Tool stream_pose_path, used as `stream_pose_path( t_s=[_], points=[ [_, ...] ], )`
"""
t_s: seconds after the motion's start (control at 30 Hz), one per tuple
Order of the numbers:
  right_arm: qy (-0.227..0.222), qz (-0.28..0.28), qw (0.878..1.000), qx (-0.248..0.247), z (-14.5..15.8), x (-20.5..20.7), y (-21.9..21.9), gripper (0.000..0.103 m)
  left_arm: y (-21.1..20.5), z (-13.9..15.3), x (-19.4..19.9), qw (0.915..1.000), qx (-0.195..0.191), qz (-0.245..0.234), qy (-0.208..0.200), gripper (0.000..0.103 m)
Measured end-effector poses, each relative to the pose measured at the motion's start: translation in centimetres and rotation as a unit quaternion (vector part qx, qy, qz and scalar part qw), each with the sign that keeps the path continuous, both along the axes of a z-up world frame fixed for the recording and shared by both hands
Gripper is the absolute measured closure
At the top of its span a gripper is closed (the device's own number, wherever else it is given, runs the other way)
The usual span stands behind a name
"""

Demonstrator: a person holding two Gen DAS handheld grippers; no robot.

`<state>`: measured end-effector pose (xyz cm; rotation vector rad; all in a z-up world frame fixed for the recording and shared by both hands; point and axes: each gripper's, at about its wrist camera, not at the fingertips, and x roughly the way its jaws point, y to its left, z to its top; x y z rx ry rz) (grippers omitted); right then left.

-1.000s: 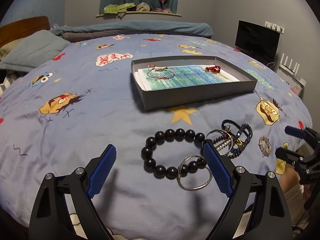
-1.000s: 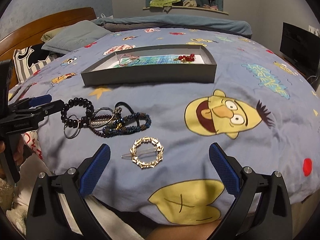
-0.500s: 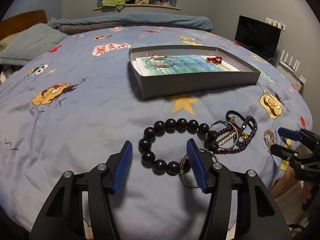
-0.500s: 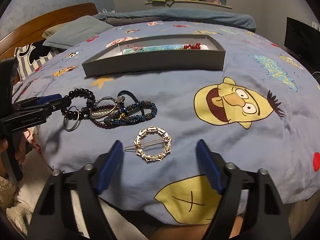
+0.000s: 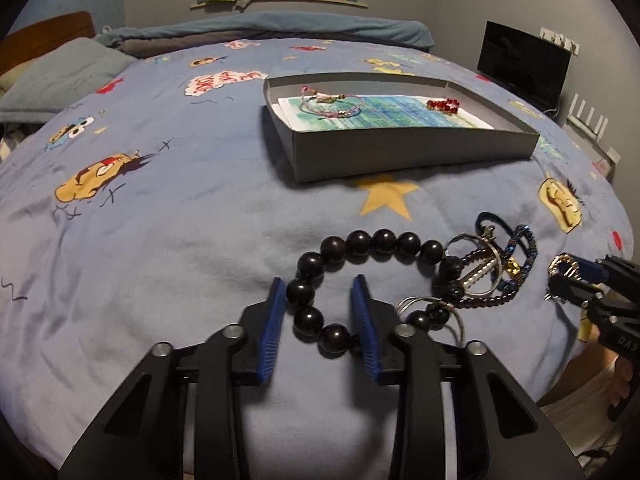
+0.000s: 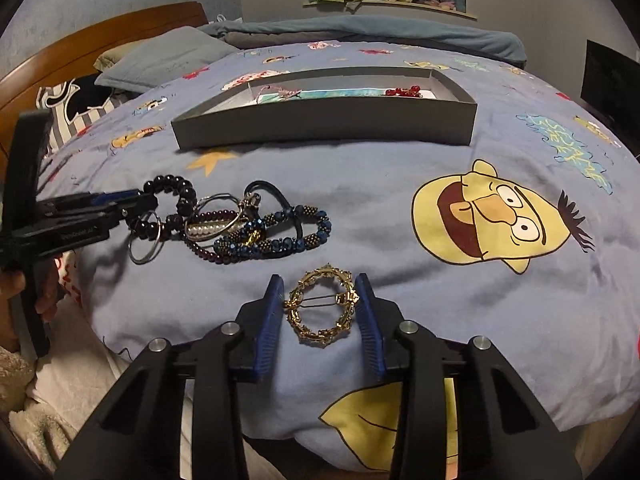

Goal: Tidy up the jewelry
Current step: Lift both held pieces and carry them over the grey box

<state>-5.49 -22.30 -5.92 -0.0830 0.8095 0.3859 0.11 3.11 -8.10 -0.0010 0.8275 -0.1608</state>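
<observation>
A black bead bracelet (image 5: 360, 242) lies on the blue bedspread, and its left arc sits between the blue pads of my left gripper (image 5: 320, 316). Those jaws are closing; the left pad brushes a bead, and cloth still shows beside the right pad. My right gripper (image 6: 320, 308) is closing too, and its pads touch both sides of a gold ring brooch (image 6: 322, 308). A tangle of pearl, purple and blue bracelets (image 6: 260, 228) lies between the grippers. The grey box (image 5: 400, 148) behind holds a pink bangle (image 5: 332, 104) and a red bead piece (image 5: 442, 105).
A silver ring (image 6: 144, 240) overlaps the black beads. In the right wrist view the left gripper (image 6: 140, 200) reaches in from the left with a hand behind it. Pillows (image 6: 160, 60) and a wooden headboard stand at the far left, a dark screen (image 5: 520, 64) at the right.
Both grippers' jaws have narrowed from wide open. The left one has dropped onto the black beads' left arc. The right one has come in around the gold brooch.
</observation>
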Motion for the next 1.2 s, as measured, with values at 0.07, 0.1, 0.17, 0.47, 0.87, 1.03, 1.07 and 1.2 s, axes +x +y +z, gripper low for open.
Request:
stream_pose_path(
  t_s=[0.07,0.1,0.17,0.47,0.87,1.03,1.07,1.2],
  points=[
    [-0.005,0.001,1.000,0.002,0.1,-0.1,0.1,0.066,-0.1,0.1,0.0,0.9999,0.013,0.002,-0.004,0.084],
    [-0.007,0.002,1.000,0.003,0.2,-0.2,0.0,0.066,-0.1,0.2,-0.1,0.9999,0.014,0.003,-0.008,0.087],
    [-0.012,0.005,1.000,0.005,0.5,-0.4,0.1,0.066,0.0,0.4,-0.2,0.9998,0.010,0.001,-0.015,0.087],
    [-0.034,-0.001,0.999,0.011,2.1,0.1,-0.3,0.066,-0.6,3.6,-1.3,0.9975,0.003,-0.022,-0.067,0.088],
    [-0.073,-0.012,0.997,0.019,6.3,3.0,-0.6,0.066,-1.2,8.0,-1.2,0.9921,0.014,-0.038,-0.118,0.088],
    [-0.086,-0.017,0.996,0.026,7.9,4.5,-0.7,0.066,-1.4,10.4,-1.1,0.9892,0.019,-0.049,-0.137,0.088],
    [-0.090,-0.019,0.995,0.028,8.3,4.9,-0.7,0.066,-1.5,10.9,-0.9,0.9885,0.021,-0.050,-0.141,0.088],
    [-0.107,-0.032,0.993,0.033,9.8,7.3,-0.5,0.066,-1.9,12.7,0.4,0.9856,0.025,-0.055,-0.158,0.088]
  ],
)
